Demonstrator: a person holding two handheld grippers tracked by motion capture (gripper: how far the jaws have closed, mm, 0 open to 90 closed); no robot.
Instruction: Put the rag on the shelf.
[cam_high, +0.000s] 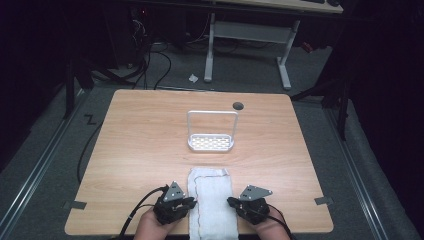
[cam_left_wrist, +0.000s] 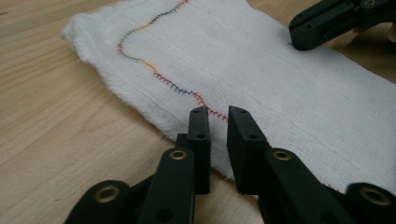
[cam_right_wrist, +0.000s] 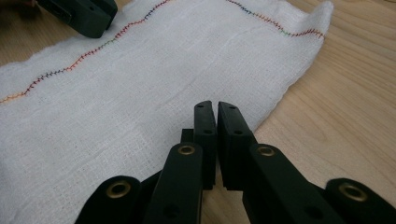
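A white cloth (cam_high: 211, 202) lies flat on the wooden table (cam_high: 140, 145), at the near edge, in the middle between the two grippers, and its near end reaches the table edge. It is folded into a long strip and it has a line of coloured stitching (cam_left_wrist: 154, 70) close to its border. The left gripper (cam_high: 187, 203) is at the left side of the cloth, held by a hand (cam_high: 152, 227) that comes from the bottom of the high view. In the left gripper view its jaws stand a little apart, with a narrow gap between them, and their tips are over the edge of the cloth; they hold nothing, and I cannot tell if they touch the fabric. The right gripper (cam_high: 231, 201) is at the right side of the cloth. In the right gripper view its jaws are almost closed, only a thin slit stays between them, and the tips are at the cloth border (cam_right_wrist: 275, 100); whether they pinch the fabric I cannot tell. Farther on the table, well apart from the cloth, a small white rack (cam_high: 211, 143) with a tall wire handle stands upright, and near the far edge there is a dark round hole (cam_high: 238, 106)
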